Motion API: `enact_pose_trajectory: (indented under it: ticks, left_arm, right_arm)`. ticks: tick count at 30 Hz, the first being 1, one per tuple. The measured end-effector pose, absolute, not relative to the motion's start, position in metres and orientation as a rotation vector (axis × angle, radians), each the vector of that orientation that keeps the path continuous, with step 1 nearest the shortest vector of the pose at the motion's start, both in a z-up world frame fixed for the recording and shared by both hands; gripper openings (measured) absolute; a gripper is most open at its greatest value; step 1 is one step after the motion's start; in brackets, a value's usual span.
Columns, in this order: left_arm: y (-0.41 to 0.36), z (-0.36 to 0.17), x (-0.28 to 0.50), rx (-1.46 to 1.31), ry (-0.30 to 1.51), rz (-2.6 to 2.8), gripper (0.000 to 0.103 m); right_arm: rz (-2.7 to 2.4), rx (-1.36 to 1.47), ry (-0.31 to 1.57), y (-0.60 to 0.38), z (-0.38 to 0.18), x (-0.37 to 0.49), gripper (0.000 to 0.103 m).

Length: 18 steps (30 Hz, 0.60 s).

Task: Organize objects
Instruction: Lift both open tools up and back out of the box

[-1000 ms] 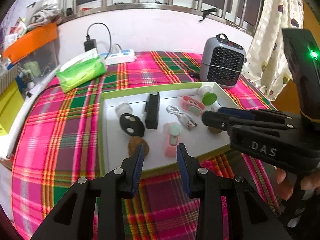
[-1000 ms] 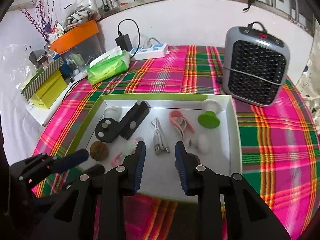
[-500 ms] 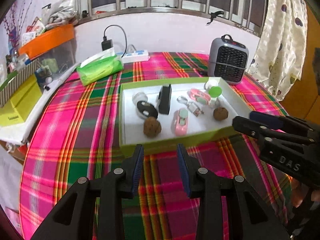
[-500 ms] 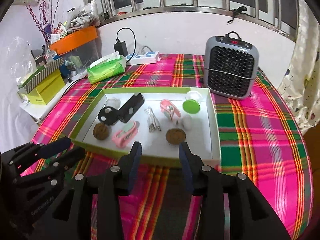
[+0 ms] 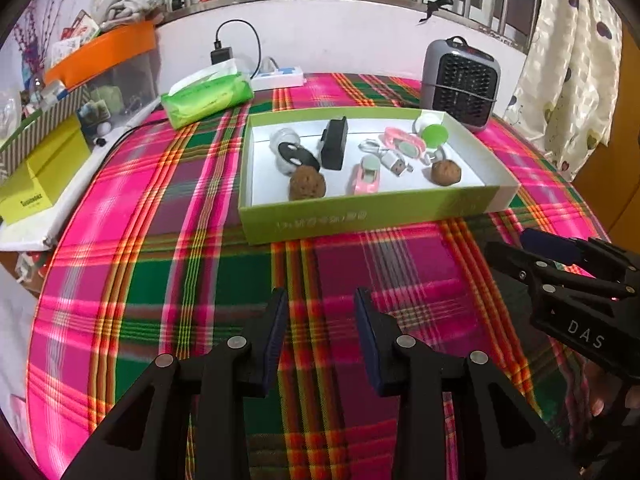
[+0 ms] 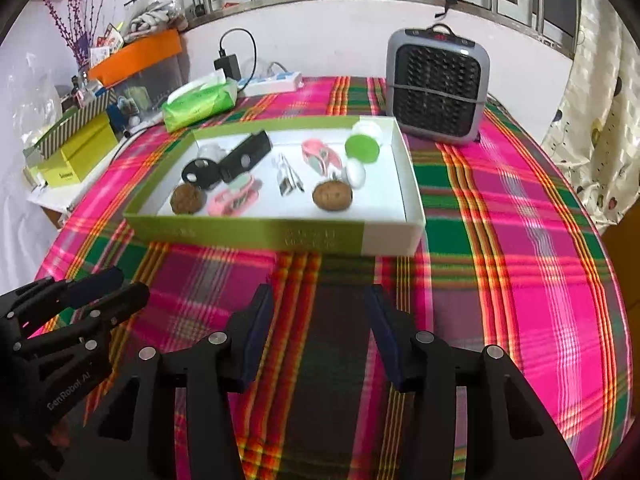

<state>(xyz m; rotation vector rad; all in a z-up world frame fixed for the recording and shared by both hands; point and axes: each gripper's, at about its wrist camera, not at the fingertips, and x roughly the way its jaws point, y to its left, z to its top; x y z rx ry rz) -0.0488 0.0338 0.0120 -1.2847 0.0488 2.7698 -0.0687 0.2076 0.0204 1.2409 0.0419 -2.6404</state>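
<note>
Tools (image 5: 321,308) short of box (image 5: 372,210) edge

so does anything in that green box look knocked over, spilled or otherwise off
Nothing looks spilled or broken. The green box sits flat on the plaid cloth, its small items loose and unsorted: two brown balls, a pink clip, a white cable, and a black block. Both claws are open and empty.

A grey heater (image 6: 438,86) and green tissue pack (image 6: 199,100) sit on the plaid tablecloth (image 6: 512,240).
</note>
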Motion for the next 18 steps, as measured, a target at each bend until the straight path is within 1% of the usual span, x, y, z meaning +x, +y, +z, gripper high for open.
enact_pose_trajectory:
  ticks: [5, 18]
  left_arm:
    - [0.029, 0.006, -0.046, -1.312, 0.006, 2.791, 0.032]
    - [0.032, 0.0, -0.04, -1.319, 0.027, 2.825, 0.032]
  right_arm:
    - [-2.644, 1.269, 0.052, 0.21, 0.012, -0.062, 0.049]
    - [-2.688, 1.286, 0.08, 0.222, 0.006, -0.048, 0.05]
